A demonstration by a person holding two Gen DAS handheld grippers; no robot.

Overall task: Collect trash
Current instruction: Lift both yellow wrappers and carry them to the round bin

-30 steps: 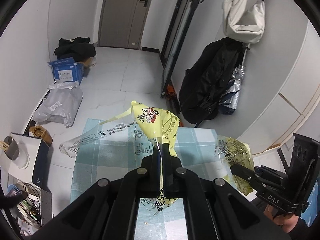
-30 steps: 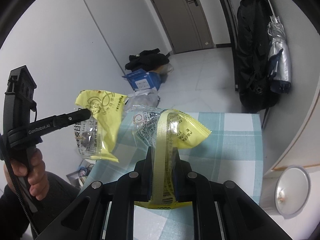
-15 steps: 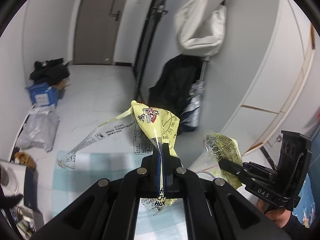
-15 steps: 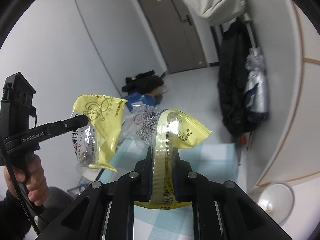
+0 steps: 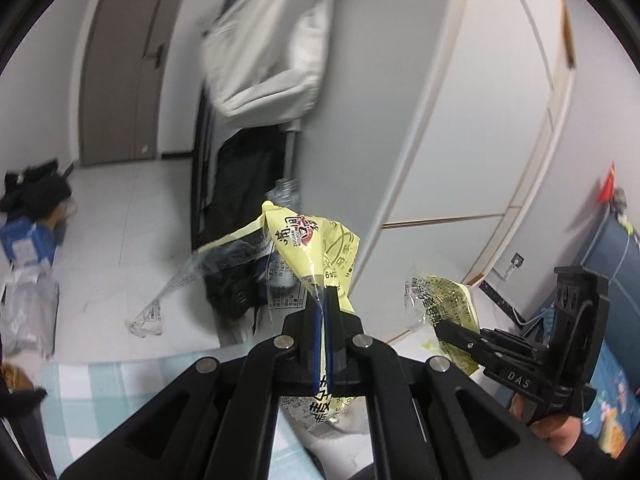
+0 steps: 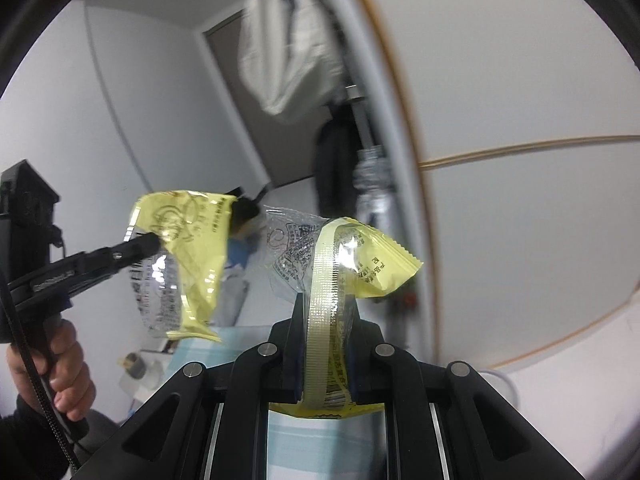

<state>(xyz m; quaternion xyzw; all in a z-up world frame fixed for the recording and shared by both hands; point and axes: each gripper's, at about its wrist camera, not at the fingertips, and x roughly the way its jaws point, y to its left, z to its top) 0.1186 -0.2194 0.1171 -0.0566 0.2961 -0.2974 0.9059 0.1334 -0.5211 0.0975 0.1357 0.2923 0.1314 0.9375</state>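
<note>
Left wrist view is taking in a white-walled room: a grey door [image 5: 120, 64] at the far end, a pale bag [image 5: 268, 52] hanging above a dark coat [image 5: 244, 184], and a blue box [image 5: 24, 242] and a grey parcel bag [image 5: 28, 312] lying on the white tiled floor [image 5: 120, 220]. A pale blue checked cloth is covering the surface [image 5: 100, 396] at the bottom edge of the frame, below both tools.

The left gripper [image 5: 325, 300] is pinching a yellow and clear snack wrapper [image 5: 316, 248] between fingers pressed tightly together, the crumpled film standing up above the tips and trailing out to the left in the air. To its right, the right gripper [image 5: 442, 326] is holding a second yellow wrapper [image 5: 444, 300] clear of the surface.

Right wrist view is showing that second wrapper [image 6: 352, 256] clamped between the right gripper's [image 6: 324, 308] fingers, which are standing slightly apart around a folded, ribbed seam of the film. At the left of the frame a hand [image 6: 60, 368] is gripping the handle of the left gripper [image 6: 150, 242], with its wrapper [image 6: 188, 256] hanging from the tips.
</note>
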